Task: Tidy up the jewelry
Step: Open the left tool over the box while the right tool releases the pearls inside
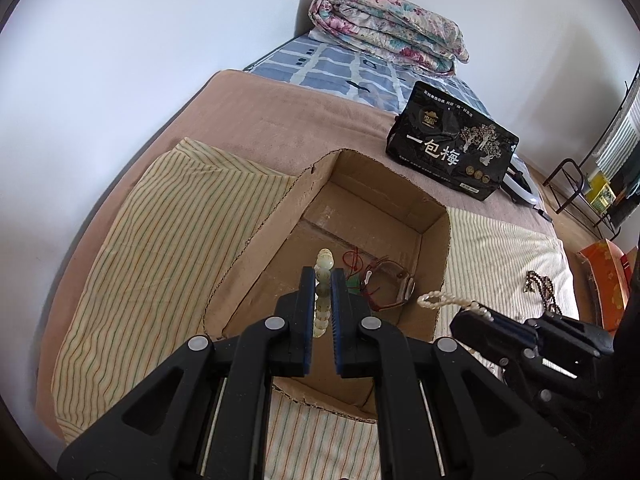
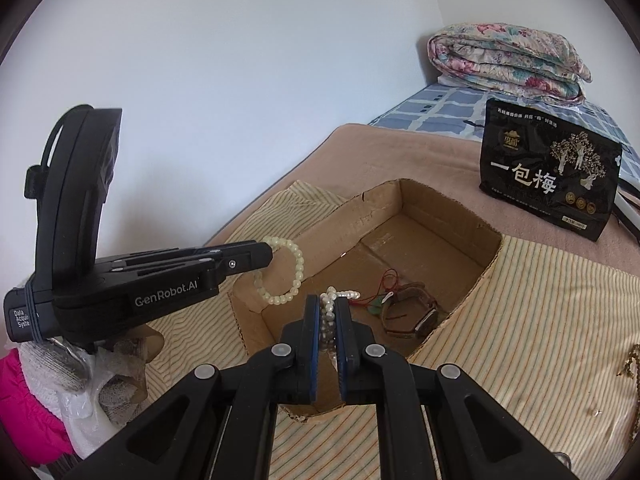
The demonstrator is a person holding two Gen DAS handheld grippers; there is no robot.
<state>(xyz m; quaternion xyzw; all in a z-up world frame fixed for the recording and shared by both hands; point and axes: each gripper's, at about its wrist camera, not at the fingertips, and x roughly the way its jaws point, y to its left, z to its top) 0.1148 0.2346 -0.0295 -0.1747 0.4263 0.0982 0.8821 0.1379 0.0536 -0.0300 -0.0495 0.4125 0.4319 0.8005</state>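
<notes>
Pale-green bead bracelet (image 1: 323, 292) sits clenched edge-on in the left claw (image 1: 323, 280), its loop running along the fingers above the cardboard box (image 1: 256, 240); right claw (image 2: 328, 312) pinches a pearl strand (image 2: 329, 308), loop pointing forward over the box's wristwatch (image 2: 416, 312).

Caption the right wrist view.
Right claw grips pearl strand over cardboard box; left claw holds bead bracelet.

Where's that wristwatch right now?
The wristwatch lies on the floor of the cardboard box, in its near right corner in both views, right beside a red-corded green pendant.
</notes>
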